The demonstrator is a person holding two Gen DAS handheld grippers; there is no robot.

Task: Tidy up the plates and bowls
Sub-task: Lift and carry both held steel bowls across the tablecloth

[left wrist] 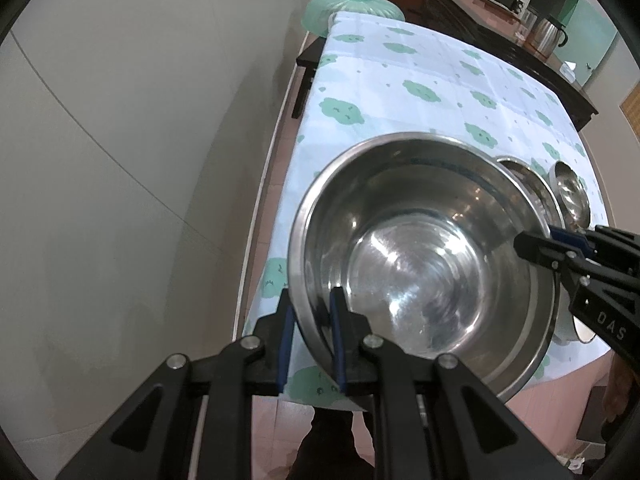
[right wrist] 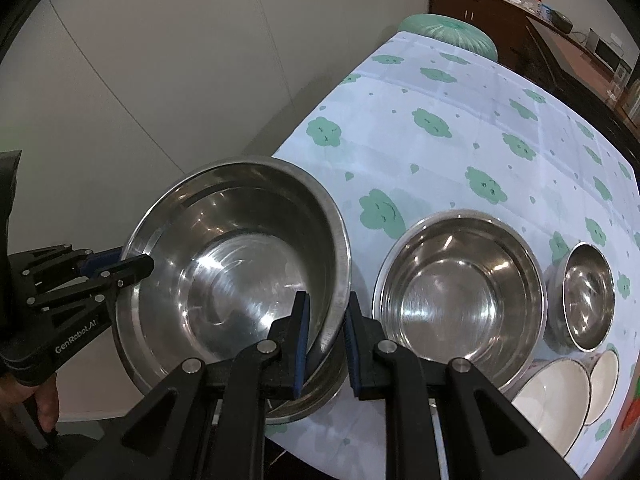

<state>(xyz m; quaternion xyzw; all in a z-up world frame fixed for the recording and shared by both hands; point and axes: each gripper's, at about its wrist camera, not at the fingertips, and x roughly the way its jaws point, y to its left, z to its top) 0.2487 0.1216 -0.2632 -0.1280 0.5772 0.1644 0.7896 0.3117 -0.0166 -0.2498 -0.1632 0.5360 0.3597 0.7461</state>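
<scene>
A large steel bowl point(left wrist: 424, 256) is held tilted above the table's near-left corner; it also shows in the right wrist view point(right wrist: 236, 264). My left gripper point(left wrist: 310, 344) is shut on its near rim, one finger inside and one outside. My right gripper point(right wrist: 326, 340) is shut on the opposite rim, and shows in the left wrist view point(left wrist: 548, 244). A medium steel bowl point(right wrist: 460, 300) sits on the table to the right. A small steel bowl point(right wrist: 586, 300) sits beyond it. Two white bowls point(right wrist: 556, 396) lie at the near right edge.
The table point(right wrist: 460, 92) has a white cloth with green cloud prints. A green plastic stool point(left wrist: 352, 10) stands at its far end. A dark counter point(left wrist: 520, 56) with a kettle runs along the right. A wall is at the left.
</scene>
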